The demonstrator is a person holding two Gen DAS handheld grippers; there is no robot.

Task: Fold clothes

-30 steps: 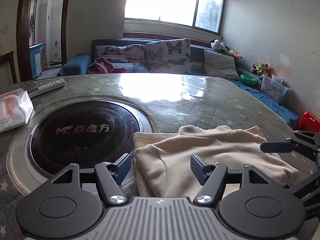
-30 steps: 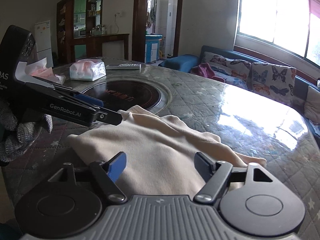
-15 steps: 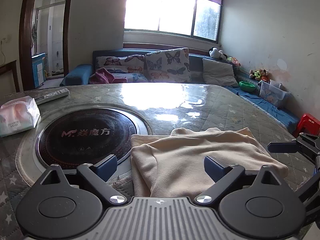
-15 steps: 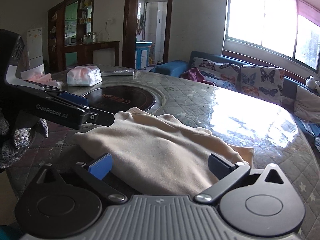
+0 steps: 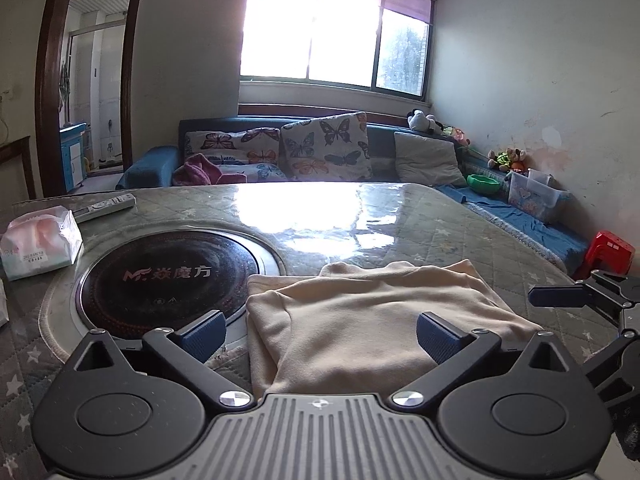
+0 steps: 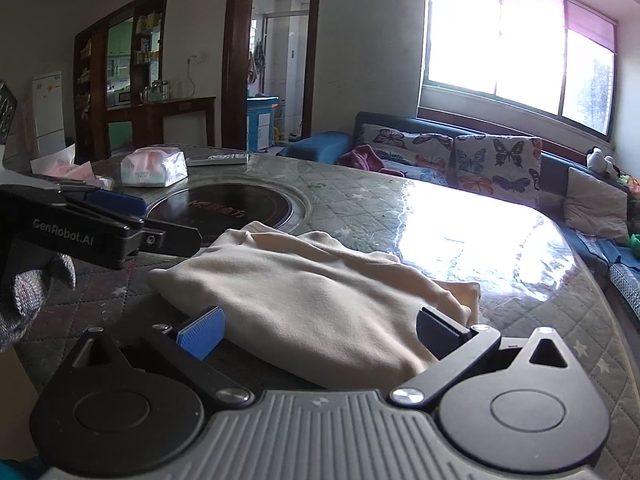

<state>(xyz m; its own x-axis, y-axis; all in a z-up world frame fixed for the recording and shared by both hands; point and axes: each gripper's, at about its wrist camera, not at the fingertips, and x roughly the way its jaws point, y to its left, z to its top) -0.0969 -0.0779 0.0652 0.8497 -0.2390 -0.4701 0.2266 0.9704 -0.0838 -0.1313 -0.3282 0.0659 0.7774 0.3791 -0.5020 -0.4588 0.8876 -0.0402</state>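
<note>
Blue-padded fingers of the left gripper (image 5: pixel 320 338) stand wide apart with nothing between them, poised just above the near edge of the cream garment (image 5: pixel 360 320). Over on the other side the right gripper (image 6: pixel 320 336) is spread just as wide and grips nothing, its pads framing the folded cloth from that end. The garment lies folded in a compact bundle on the quilted table (image 5: pixel 460 232), under a glossy clear cover, its left edge touching the rim of the round black cooktop (image 5: pixel 168 276) set into the tabletop. In the right wrist view the left gripper's side shows at the left edge, held by a hand (image 6: pixel 28 292) in a grey knit glove. Further back on the table sit a pack of tissues (image 5: pixel 40 240) and, beyond it, a remote control (image 5: pixel 106 206). Past the far edge of the table runs a blue sofa (image 5: pixel 384 148) with butterfly-print cushions (image 5: pixel 324 146), a few soft toys at its right end, and a bright window (image 5: pixel 336 32) above it.
</note>
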